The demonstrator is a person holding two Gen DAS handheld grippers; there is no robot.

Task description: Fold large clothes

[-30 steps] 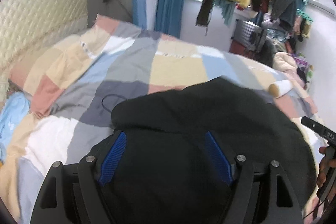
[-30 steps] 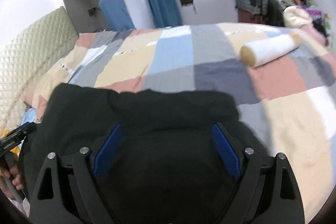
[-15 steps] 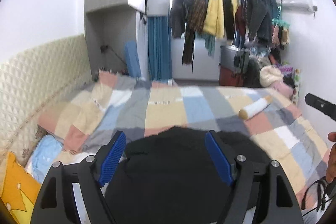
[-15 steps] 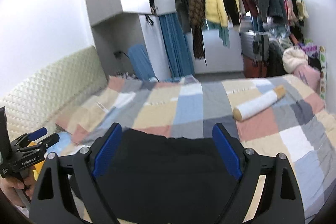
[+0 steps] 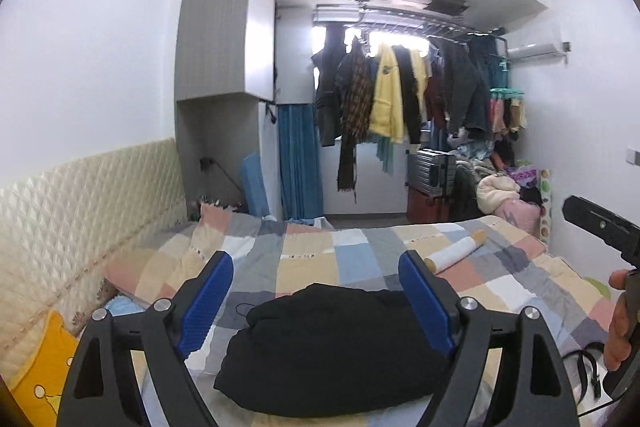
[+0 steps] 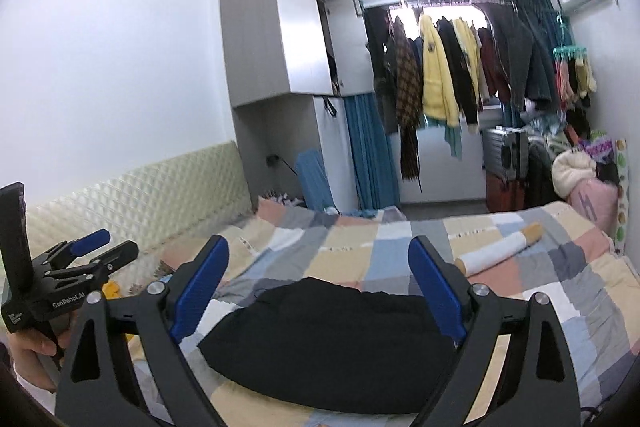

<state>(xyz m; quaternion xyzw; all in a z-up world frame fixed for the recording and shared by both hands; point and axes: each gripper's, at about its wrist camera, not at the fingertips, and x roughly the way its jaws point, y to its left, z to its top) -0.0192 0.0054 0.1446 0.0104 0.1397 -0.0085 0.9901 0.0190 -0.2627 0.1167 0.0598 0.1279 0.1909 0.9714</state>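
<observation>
A black garment (image 5: 336,347) lies folded into a thick rounded bundle on the bed (image 5: 360,259), low in the middle of both frames, on a patchwork cover of grey, peach, blue and white squares.

In the left wrist view the left tool (image 5: 316,301) fills the lower part of the frame with its two blue-padded fingers (image 5: 206,297) spread wide apart and nothing between them; the bundle sits beyond and below them, and they look clear of it. At the right edge of that frame a hand (image 5: 618,323) grips the black body of the other tool.

In the right wrist view the right tool (image 6: 320,291) is likewise spread wide, empty, with the garment (image 6: 332,339) lying past its fingers (image 6: 438,293). At the lower left of this frame the left tool (image 6: 100,247) shows from the side (its body is printed "GenRobot.AI"), its fingers parted, held in a hand (image 6: 28,351).

A white roll with a tan end (image 5: 456,251) lies on the bed to the right of centre, well apart from the garment. A cream quilted headboard (image 5: 80,211) runs along the left side. A yellow cushion (image 5: 36,371) sits at the lower left. At the back, clothes hang on a rail (image 5: 400,99) before a bright window, with a blue curtain (image 5: 300,163) to their left.
</observation>
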